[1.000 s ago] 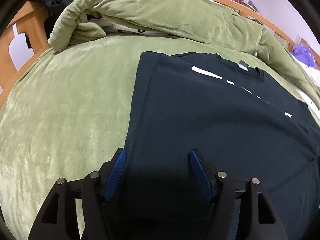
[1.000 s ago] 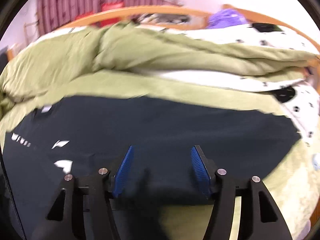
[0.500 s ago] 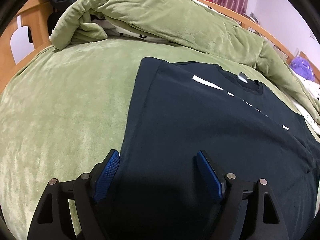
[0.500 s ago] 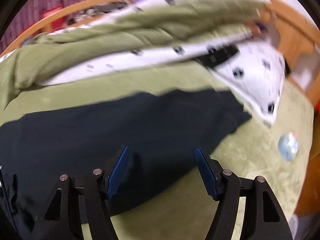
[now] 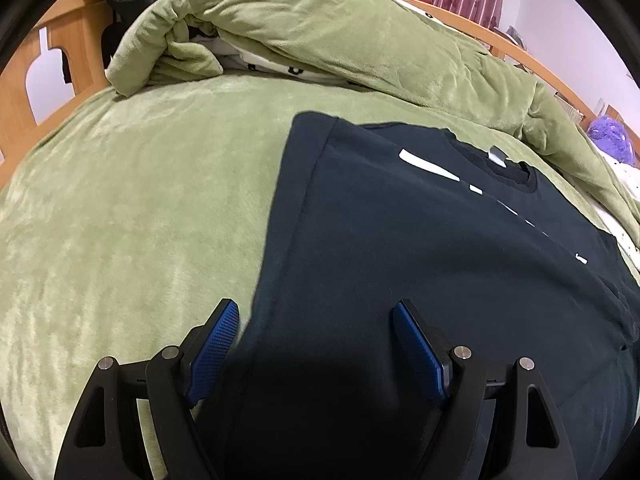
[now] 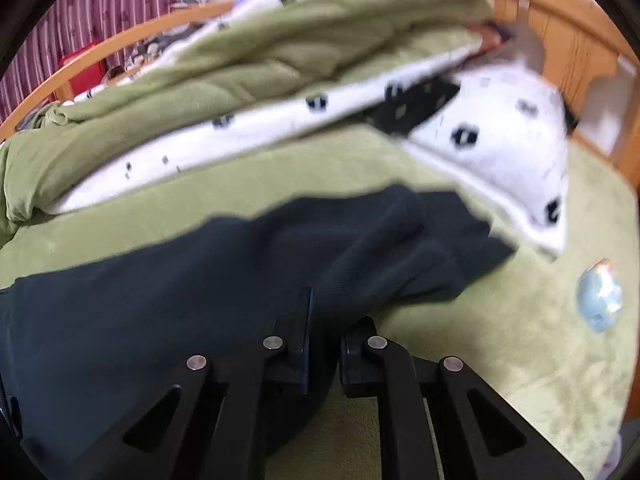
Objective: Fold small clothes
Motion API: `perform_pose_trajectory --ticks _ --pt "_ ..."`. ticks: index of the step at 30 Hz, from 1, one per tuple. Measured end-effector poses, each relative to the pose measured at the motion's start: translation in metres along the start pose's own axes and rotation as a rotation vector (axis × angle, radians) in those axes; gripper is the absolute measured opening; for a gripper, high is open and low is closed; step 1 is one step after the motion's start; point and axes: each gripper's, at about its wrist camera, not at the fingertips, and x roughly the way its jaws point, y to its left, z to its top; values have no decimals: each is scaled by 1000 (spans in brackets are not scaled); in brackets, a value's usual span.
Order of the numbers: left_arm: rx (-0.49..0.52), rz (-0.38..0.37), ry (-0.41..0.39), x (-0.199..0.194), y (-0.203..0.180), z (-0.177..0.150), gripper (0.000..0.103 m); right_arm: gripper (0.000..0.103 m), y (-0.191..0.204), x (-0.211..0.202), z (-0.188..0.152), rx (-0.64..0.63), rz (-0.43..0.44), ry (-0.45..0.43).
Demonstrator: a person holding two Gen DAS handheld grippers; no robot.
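Now the right gripper (image 6: 323, 320) is pinched tight on the dark shirt's (image 5: 420, 264) bunched edge. Over the shirt's left side, the left gripper (image 5: 316, 344) gapes wide, gripping nothing. Spread on the green blanket (image 5: 132, 208), the shirt points its collar away.

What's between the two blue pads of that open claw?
In the left wrist view, the dark T-shirt's side edge lies between the open left claw's pads, untouched.
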Motion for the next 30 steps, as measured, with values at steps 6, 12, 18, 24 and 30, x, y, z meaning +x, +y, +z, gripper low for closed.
perform_pose_trajectory --ticks 6,12,18,24,30 --pt "17 21 -45 -25 5 13 78 10 34 -94 25 -61 17 -170" --pt "73 37 -100 -59 10 21 78 10 102 -198 31 -143 123 -267" --pt "71 72 -185 -85 21 28 78 10 193 -270 2 -201 263 -274" --pt "73 66 -227 -100 36 26 78 10 307 -305 -63 -327 375 -219" --pt "87 75 -222 -96 42 21 78 10 403 -302 -144 -497 423 -152"
